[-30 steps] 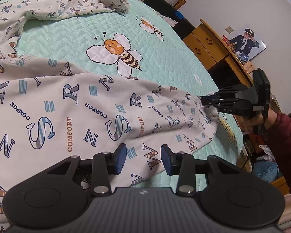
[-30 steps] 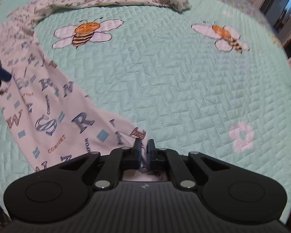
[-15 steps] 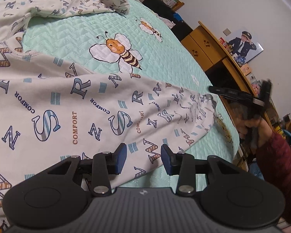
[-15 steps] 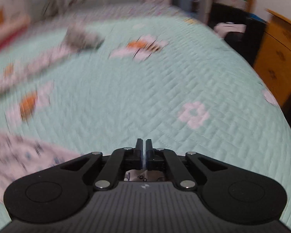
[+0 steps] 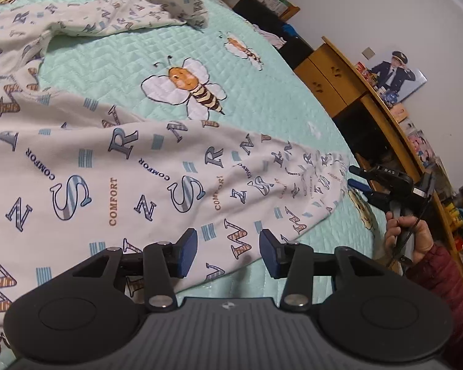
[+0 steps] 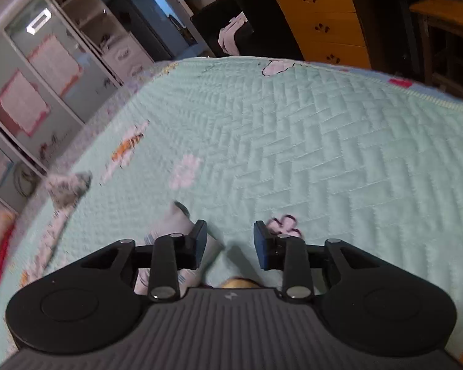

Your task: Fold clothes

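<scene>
White pyjama trousers (image 5: 139, 169) printed with letters lie spread on a mint quilt (image 5: 262, 92). One leg runs to the right; the other leg (image 5: 123, 15) bends away at the top. My left gripper (image 5: 228, 252) hovers over the near edge of the cloth with its jaws opening, and the pads do not press on it. My right gripper (image 5: 353, 176) is held by a hand (image 5: 410, 231) just past the end of the leg. In the right wrist view, that gripper (image 6: 230, 240) has its jaws opening, and the leg's end (image 6: 173, 222) lies loose under its left finger.
A yellow wooden dresser (image 5: 324, 71) (image 6: 318, 15) stands beside the bed's far edge, with a dark chair holding clothes (image 6: 231, 37) next to it. White cabinets (image 6: 61, 61) line the wall beyond the bed. A dark red sleeve (image 5: 441, 277) is at the lower right.
My right gripper rolled, swung away to the right and went from shut to open, letting go of the end of the trouser leg, which now lies on the quilt. The left gripper widened a little.
</scene>
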The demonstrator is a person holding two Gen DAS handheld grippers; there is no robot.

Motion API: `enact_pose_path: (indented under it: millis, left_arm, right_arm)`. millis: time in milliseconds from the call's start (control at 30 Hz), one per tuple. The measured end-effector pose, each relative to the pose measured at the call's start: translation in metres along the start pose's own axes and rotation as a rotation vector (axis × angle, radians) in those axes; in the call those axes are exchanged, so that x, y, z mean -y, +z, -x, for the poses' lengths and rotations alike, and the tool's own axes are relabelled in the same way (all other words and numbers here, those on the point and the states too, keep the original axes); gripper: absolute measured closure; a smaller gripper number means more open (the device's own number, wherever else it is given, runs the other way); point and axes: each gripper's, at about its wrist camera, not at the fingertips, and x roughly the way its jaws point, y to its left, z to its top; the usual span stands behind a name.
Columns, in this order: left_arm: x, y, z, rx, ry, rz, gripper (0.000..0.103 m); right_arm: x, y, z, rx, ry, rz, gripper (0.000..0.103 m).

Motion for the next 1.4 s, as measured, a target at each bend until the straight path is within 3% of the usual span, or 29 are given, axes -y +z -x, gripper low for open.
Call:
enact_pose_path:
  millis: [133, 233, 300, 400, 467, 633, 833, 933, 1000, 1067, 1133, 1233, 1333, 1400]
  left_arm:
    - [0.001, 0.0, -0.003, -0.002, 0.013, 0.008, 0.056]
    - [0.003, 0.0, -0.005, -0.005, 0.027, -0.004, 0.055]
    - [0.004, 0.0, -0.005, -0.008, 0.034, -0.015, 0.055]
    - [0.004, 0.0, -0.005, -0.014, 0.038, -0.014, 0.055]
    - [0.003, 0.0, -0.005, -0.012, 0.037, -0.005, 0.055]
    - [0.005, 0.0, -0.001, -0.016, 0.039, -0.013, 0.055]
    - [0.009, -0.003, 0.013, 0.026, 0.011, -0.026, 0.055]
    - [0.018, -0.005, 0.015, 0.032, 0.015, -0.067, 0.055]
    - [0.026, -0.007, 0.017, 0.054, 0.022, -0.103, 0.055]
    - [0.037, -0.008, 0.016, 0.063, 0.046, -0.184, 0.055]
    - [0.048, -0.013, 0.013, 0.045, 0.047, -0.274, 0.054]
    - [0.065, -0.021, -0.001, 0.013, 0.072, -0.387, 0.052]
    - [0.08, -0.028, -0.018, -0.001, 0.081, -0.486, 0.052]
    - [0.087, -0.031, -0.028, -0.009, 0.083, -0.532, 0.052]
  right_arm:
    - [-0.001, -0.007, -0.011, -0.061, 0.074, -0.083, 0.067]
    - [0.002, -0.014, -0.017, -0.051, 0.088, -0.138, 0.07]
    - [0.009, -0.017, -0.015, -0.045, 0.111, -0.186, 0.093]
    - [0.015, -0.019, 0.0, 0.004, 0.135, -0.229, 0.098]
    - [0.015, -0.02, 0.016, 0.047, 0.103, -0.225, 0.098]
    - [0.021, -0.037, 0.017, 0.035, 0.034, -0.241, 0.099]
    - [0.021, -0.039, 0.024, 0.064, 0.057, -0.265, 0.097]
    - [0.026, -0.039, 0.024, 0.053, -0.04, -0.249, 0.103]
    - [0.02, -0.042, 0.031, 0.067, -0.071, -0.219, 0.103]
    - [0.001, -0.046, 0.044, 0.105, -0.167, -0.125, 0.095]
    - [-0.018, -0.051, 0.058, 0.134, -0.225, -0.021, 0.093]
    - [-0.038, -0.064, 0.065, 0.071, -0.126, 0.044, 0.076]
    - [-0.037, -0.077, 0.05, -0.035, 0.012, -0.05, 0.075]
    - [-0.036, -0.082, 0.041, -0.066, 0.036, -0.112, 0.075]
